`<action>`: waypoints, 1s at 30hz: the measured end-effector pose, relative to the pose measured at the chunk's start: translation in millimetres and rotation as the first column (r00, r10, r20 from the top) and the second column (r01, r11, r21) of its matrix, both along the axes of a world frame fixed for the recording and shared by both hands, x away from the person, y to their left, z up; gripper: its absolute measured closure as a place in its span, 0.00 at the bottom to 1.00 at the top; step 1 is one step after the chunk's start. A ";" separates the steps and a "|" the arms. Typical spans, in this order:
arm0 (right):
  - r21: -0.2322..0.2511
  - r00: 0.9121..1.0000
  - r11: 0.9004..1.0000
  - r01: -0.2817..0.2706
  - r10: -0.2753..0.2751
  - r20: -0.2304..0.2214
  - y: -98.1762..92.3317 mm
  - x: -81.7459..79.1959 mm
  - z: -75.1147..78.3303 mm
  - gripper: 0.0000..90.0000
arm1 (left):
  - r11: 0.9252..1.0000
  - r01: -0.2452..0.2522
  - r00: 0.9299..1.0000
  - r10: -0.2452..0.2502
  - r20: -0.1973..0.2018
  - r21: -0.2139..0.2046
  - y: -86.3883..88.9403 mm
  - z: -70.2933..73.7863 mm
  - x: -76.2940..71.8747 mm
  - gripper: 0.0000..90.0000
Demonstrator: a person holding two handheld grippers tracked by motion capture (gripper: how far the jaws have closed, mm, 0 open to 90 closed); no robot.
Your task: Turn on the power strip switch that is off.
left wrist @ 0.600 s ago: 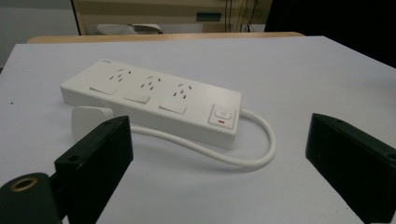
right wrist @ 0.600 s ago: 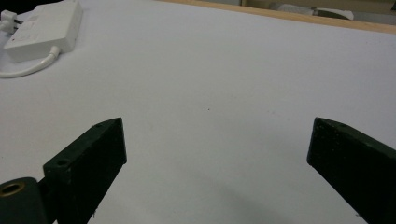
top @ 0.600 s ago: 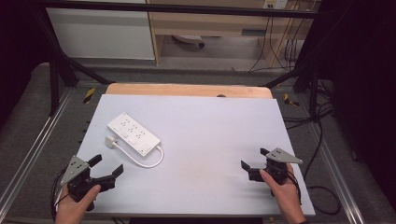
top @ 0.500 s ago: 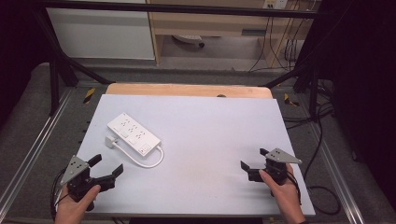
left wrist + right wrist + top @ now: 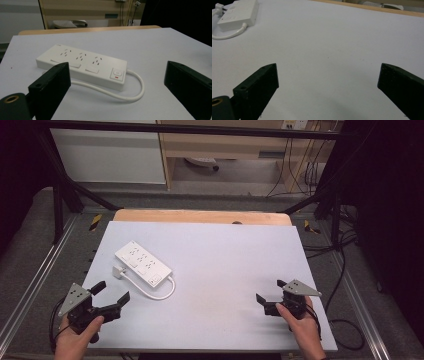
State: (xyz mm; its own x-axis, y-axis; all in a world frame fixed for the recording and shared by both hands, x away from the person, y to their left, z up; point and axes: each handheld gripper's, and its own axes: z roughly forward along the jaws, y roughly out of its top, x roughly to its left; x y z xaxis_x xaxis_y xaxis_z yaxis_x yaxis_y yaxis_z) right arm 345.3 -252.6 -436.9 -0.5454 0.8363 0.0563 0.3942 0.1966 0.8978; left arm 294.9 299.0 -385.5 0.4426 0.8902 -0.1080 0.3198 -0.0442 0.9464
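Trouble, as I judge it, would start with the short white cable (image 5: 130,93) that loops out of the power strip (image 5: 143,264) and curls back to its plug (image 5: 118,272) on the near-left side. The strip lies flat on the left half of the tabletop (image 5: 240,255), set at a slant, sockets up, its switch end turned toward me in the left gripper view. My left gripper (image 5: 109,298) hovers near the front left corner with its jaws spread wide and nothing between them; it points at the strip, which is close ahead but not touched. My right gripper (image 5: 272,295) sits well apart on the right side, jaws equally wide and empty, over bare tabletop. If I go in with the left jaws low and straight, one jaw could catch the cable loop first and drag the whole strip sideways instead of closing on the body. The strip looks wide and smooth-sided, so a grip across its breadth may not fit, and a pinch on one corner could let it swing or slip out. Pressing on the switch (image 5: 118,73) by accident is another risk at that near end. Pulling on the plug alone would likely make the light strip skid after it, since nothing holds it down while my right gripper is so far off.
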 end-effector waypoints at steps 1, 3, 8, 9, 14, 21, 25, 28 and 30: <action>0.001 1.000 1.000 -0.001 0.001 -0.002 0.2 0.1 -0.1 0.04 | 1.000 -0.005 1.000 0.005 -0.001 0.003 -0.2 2.3 1.3 0.07; 0.001 1.000 1.000 -0.003 0.003 -0.003 0.3 0.0 0.0 0.04 | 1.000 -0.011 1.000 0.011 0.005 0.015 -0.2 6.9 3.4 0.07; 0.003 1.000 1.000 -0.003 0.003 -0.004 0.0 -0.8 -0.1 0.04 | 1.000 -0.004 1.000 0.004 -0.007 0.015 -1.1 18.2 13.0 0.07; 0.002 1.000 1.000 -0.001 0.001 -0.005 0.0 -0.6 -0.2 0.04 | 1.000 -0.004 1.000 0.005 -0.009 0.016 -1.5 20.7 15.8 0.07; 0.003 1.000 1.000 -0.011 0.011 0.000 1.0 -2.1 1.0 0.04 | 1.000 -0.012 1.000 0.012 -0.014 0.013 -6.3 31.5 28.4 0.07; 0.002 1.000 1.000 -0.026 0.026 0.003 2.9 -3.2 1.8 0.04 | 1.000 0.001 1.000 -0.001 -0.023 0.026 -7.0 34.3 32.4 0.08; 0.004 1.000 1.000 -0.028 0.028 0.003 4.2 -2.5 1.8 0.04 | 1.000 -0.002 1.000 0.002 -0.015 0.014 -7.2 43.3 40.5 0.08; 0.003 1.000 1.000 -0.028 0.028 0.005 4.0 -3.0 2.1 0.04 | 1.000 0.003 1.000 -0.003 -0.015 0.017 -9.5 49.2 49.5 0.08; 0.007 1.000 1.000 -0.026 0.026 0.006 3.9 -2.5 1.8 0.04 | 1.000 0.007 1.000 -0.007 -0.010 0.012 -9.8 51.5 52.9 0.07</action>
State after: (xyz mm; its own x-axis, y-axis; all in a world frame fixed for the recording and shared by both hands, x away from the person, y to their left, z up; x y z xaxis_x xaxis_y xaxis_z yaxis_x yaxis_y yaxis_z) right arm 342.9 -248.7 -435.1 -0.5677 0.8212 0.0588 0.3836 0.2006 0.9015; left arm 347.8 289.3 -334.0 0.4475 0.8885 -0.1015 0.3288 -0.0580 0.9426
